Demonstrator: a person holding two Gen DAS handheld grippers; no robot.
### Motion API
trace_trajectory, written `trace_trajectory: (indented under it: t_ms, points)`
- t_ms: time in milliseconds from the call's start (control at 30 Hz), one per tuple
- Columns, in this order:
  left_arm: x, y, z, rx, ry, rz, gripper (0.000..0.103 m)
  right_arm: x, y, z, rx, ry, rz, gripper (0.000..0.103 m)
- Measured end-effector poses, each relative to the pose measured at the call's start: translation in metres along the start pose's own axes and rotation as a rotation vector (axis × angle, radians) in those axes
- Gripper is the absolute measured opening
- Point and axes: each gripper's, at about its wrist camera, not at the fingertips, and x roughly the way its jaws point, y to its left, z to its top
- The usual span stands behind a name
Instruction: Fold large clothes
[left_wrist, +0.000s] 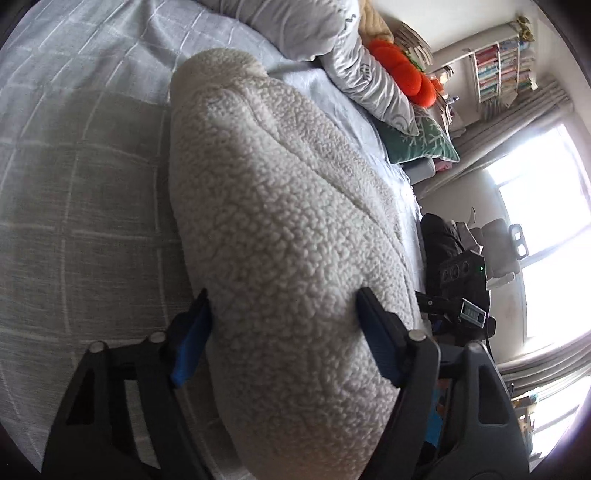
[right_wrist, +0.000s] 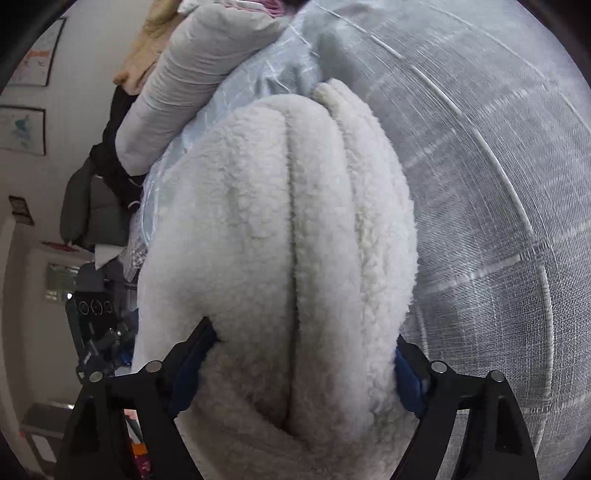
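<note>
Bright window (left_wrist: 546, 229), grey curtains (left_wrist: 517, 114), bookshelf (left_wrist: 502, 70), wall posters (right_wrist: 26, 129).

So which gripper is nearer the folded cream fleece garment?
Level: the left gripper has the folded cream fleece garment between its fingers, touching; the right gripper likewise.

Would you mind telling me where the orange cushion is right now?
In the left wrist view, the orange cushion sits upper right at the bed's far end, between the grey pillow and the green patterned cushion.
</note>
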Motion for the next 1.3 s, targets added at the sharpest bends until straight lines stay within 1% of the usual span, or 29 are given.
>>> trace_trajectory:
  t_ms: [100,167,233,300,400,433,467,500,533,600,633,700,767,833,900,933,1000,1033,1067,1100,1133,1167,1200,1233,1267,1300]
  points:
    - [-0.017,-0.010,0.005,0.046,-0.019,0.049,0.069,-0.005,0.024,0.000,-0.043,-0.023,0.013,0.085]
    - [-0.030,-0.006,0.011,0.047,-0.038,0.074,0.066,-0.007,0.043,0.003,-0.068,-0.038,0.017,0.085]
    - [-0.041,-0.002,0.016,0.032,-0.069,0.082,0.065,-0.006,0.065,0.007,-0.098,-0.054,0.029,0.085]
    - [-0.043,0.002,0.019,0.023,-0.085,0.107,0.065,-0.002,0.081,0.011,-0.117,-0.063,0.055,0.085]
    - [-0.041,0.002,0.022,0.010,-0.092,0.137,0.065,0.004,0.099,0.018,-0.135,-0.068,0.073,0.085]
    - [-0.041,0.001,0.022,0.011,-0.093,0.142,0.065,0.003,0.104,0.018,-0.142,-0.074,0.065,0.085]
    - [-0.042,0.001,0.021,0.012,-0.094,0.143,0.065,0.000,0.104,0.019,-0.150,-0.076,0.043,0.085]
    - [-0.041,0.000,0.021,0.014,-0.092,0.144,0.065,-0.003,0.105,0.019,-0.164,-0.078,-0.001,0.085]
    - [-0.041,0.000,0.019,0.019,-0.086,0.148,0.065,-0.004,0.104,0.019,-0.182,-0.080,-0.088,0.085]
    - [-0.039,-0.008,0.016,0.059,-0.072,0.166,0.065,-0.010,0.097,0.018,-0.195,-0.084,-0.204,0.085]
    - [-0.039,-0.013,0.017,0.077,-0.074,0.176,0.065,-0.014,0.092,0.017,-0.189,-0.084,-0.239,0.085]
    - [-0.042,-0.021,0.017,0.110,-0.084,0.199,0.065,-0.028,0.082,0.016,-0.177,-0.110,-0.262,0.085]
    - [-0.052,-0.031,0.015,0.157,-0.125,0.232,0.065,-0.046,0.086,0.012,-0.186,-0.169,-0.287,0.085]
    - [-0.060,-0.042,0.016,0.189,-0.162,0.250,0.065,-0.060,0.102,0.007,-0.237,-0.214,-0.304,0.085]
    - [-0.067,-0.055,0.010,0.232,-0.202,0.270,0.065,-0.060,0.122,0.000,-0.305,-0.240,-0.319,0.084]
    - [-0.067,-0.059,0.008,0.244,-0.208,0.276,0.065,-0.057,0.133,-0.005,-0.345,-0.244,-0.323,0.083]
    - [-0.057,-0.065,-0.002,0.273,-0.192,0.296,0.065,-0.040,0.147,-0.016,-0.399,-0.234,-0.344,0.082]
    - [-0.048,-0.064,-0.006,0.278,-0.164,0.302,0.065,-0.028,0.149,-0.020,-0.419,-0.224,-0.379,0.082]
    - [-0.034,-0.060,-0.013,0.278,-0.126,0.318,0.065,-0.013,0.145,-0.022,-0.424,-0.205,-0.427,0.082]
    - [-0.023,-0.057,-0.020,0.298,-0.125,0.346,0.065,0.002,0.136,-0.023,-0.419,-0.170,-0.489,0.082]
    - [-0.015,-0.058,-0.025,0.331,-0.124,0.367,0.066,0.018,0.122,-0.025,-0.399,-0.128,-0.523,0.083]
    - [-0.010,-0.061,-0.030,0.370,-0.132,0.388,0.066,0.027,0.108,-0.026,-0.373,-0.107,-0.522,0.085]
    - [-0.011,-0.064,-0.031,0.379,-0.138,0.400,0.066,0.030,0.099,-0.027,-0.345,-0.113,-0.508,0.088]
    - [-0.015,-0.069,-0.029,0.365,-0.138,0.413,0.066,0.026,0.095,-0.028,-0.324,-0.135,-0.485,0.088]
    - [-0.018,-0.072,-0.029,0.358,-0.140,0.422,0.066,0.019,0.097,-0.030,-0.314,-0.145,-0.479,0.088]
    - [-0.024,-0.078,-0.029,0.355,-0.145,0.449,0.066,0.012,0.100,-0.032,-0.313,-0.157,-0.484,0.088]
